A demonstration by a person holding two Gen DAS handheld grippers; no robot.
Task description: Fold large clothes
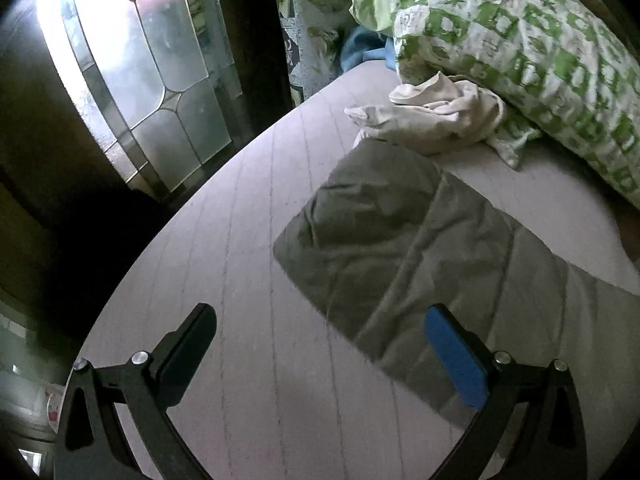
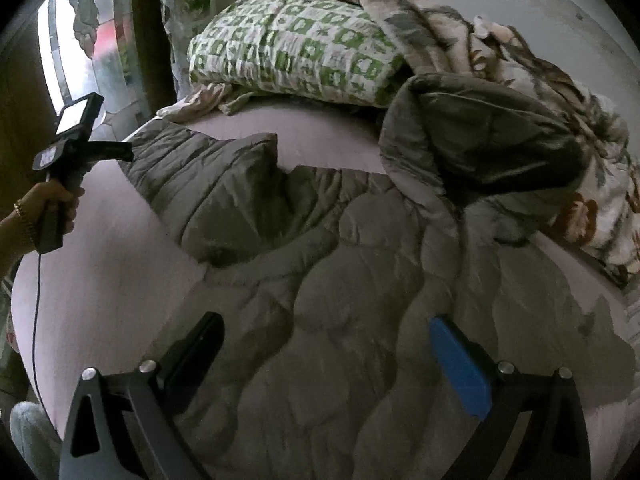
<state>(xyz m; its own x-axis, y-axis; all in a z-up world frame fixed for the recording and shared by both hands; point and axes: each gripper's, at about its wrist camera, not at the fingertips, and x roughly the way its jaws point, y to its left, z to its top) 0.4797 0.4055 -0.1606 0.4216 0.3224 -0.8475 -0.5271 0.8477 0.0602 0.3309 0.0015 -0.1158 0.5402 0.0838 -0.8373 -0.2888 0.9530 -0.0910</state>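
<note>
A large grey quilted jacket (image 2: 328,272) lies spread on the pale bed sheet (image 2: 96,264), its hood (image 2: 480,144) bunched at the far right and a sleeve (image 2: 200,176) reaching left. In the left wrist view that grey sleeve (image 1: 400,248) lies ahead and right of my left gripper (image 1: 320,320), which is open and empty above the sheet (image 1: 224,264). My right gripper (image 2: 328,336) is open and empty, hovering over the jacket's body. The left gripper tool also shows in the right wrist view (image 2: 68,148), held by a hand at the sleeve's end.
A green-and-white patterned pillow (image 1: 516,48) and a crumpled white cloth (image 1: 432,116) lie at the bed's far end. A floral brown blanket (image 2: 540,92) is heaped at the right. A glass window (image 1: 132,52) and the bed's left edge are to the left.
</note>
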